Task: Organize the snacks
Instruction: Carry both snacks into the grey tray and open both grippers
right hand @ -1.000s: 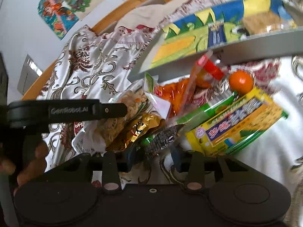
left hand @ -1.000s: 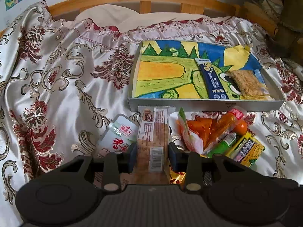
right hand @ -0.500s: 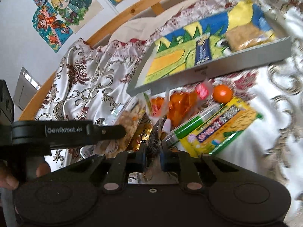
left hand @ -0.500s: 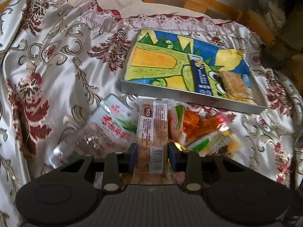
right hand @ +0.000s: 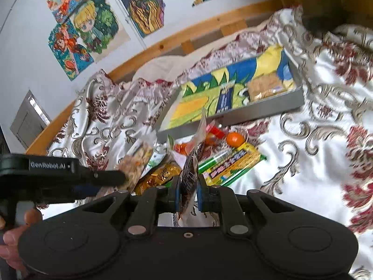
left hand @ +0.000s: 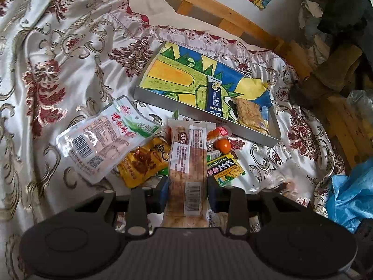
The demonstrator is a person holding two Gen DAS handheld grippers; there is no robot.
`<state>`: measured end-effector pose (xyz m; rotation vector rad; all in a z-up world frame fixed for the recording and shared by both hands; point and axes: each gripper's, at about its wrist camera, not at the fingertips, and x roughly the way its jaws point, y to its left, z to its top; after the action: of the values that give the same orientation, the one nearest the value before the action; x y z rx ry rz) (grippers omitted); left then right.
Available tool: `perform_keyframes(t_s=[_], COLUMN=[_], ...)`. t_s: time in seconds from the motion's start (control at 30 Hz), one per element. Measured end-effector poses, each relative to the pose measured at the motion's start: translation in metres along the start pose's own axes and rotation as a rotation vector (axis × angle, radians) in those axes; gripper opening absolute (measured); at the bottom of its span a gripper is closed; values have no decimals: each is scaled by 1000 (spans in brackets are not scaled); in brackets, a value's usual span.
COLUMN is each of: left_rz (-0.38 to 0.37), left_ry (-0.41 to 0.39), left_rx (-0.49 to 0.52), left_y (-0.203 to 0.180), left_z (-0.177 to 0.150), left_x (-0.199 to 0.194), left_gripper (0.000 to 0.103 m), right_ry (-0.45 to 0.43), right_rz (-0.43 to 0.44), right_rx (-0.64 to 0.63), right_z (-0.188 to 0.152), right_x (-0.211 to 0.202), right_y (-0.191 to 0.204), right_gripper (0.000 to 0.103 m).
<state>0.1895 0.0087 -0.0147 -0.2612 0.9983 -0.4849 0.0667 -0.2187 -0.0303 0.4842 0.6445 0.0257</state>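
My left gripper [left hand: 186, 187] is shut on a long clear-wrapped biscuit pack [left hand: 187, 163], held above the snack pile. My right gripper [right hand: 188, 192] is shut on a thin dark foil packet [right hand: 190, 175] standing on edge between the pads. Below lie a white pouch [left hand: 105, 137], a yellow packet [left hand: 144, 161], an orange ball [left hand: 222, 145] and a green-yellow box [left hand: 225, 169]. The grey tray [left hand: 205, 114] with a dinosaur picture holds a blue bar [left hand: 214, 98] and a cracker pack [left hand: 249, 112]. The left gripper [right hand: 116, 178] with its biscuit pack shows at left in the right wrist view.
Everything lies on a bed with a floral satin cover [left hand: 58, 70]. A wooden headboard [left hand: 209, 11] runs along the back. A blue plastic bag [left hand: 349, 191] and clutter lie at the right edge. Posters [right hand: 88, 28] hang on the wall. A hand [right hand: 14, 238] holds the left gripper's handle.
Both grippers have risen away from the pile. The right gripper shut on the dark foil packet and lifted it. The left kept its biscuit pack and rolled, uncovering the white pouch and yellow packet.
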Motion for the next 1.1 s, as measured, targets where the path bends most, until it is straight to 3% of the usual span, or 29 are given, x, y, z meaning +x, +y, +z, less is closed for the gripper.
perform_keyframes(t_s=[0.17, 0.3, 0.43, 0.63, 0.83, 1.1], left_rz=[36, 63, 86, 93, 103, 131], left_ry=[-140, -248, -328, -422, -403, -265], left_rx=[17, 3, 18, 64, 100, 114], left_y=[-10, -19, -34, -56, -67, -68], left_z=[0, 21, 51, 98, 132, 132], left_x=[-20, -24, -10, 40, 103, 178], left_gripper=[37, 37, 37, 37, 37, 37], right_ry=[-76, -109, -179, -266, -220, -84], right_rz=[0, 3, -1, 3, -16, -41], right_rx=[-57, -125, -193, -132, -81, 3], right_z=[20, 47, 80, 129, 154, 153], right_x=[-18, -14, 5, 58, 112, 151], right_y=[2, -1, -11, -43, -73, -97], right_gripper=[15, 15, 15, 15, 15, 15])
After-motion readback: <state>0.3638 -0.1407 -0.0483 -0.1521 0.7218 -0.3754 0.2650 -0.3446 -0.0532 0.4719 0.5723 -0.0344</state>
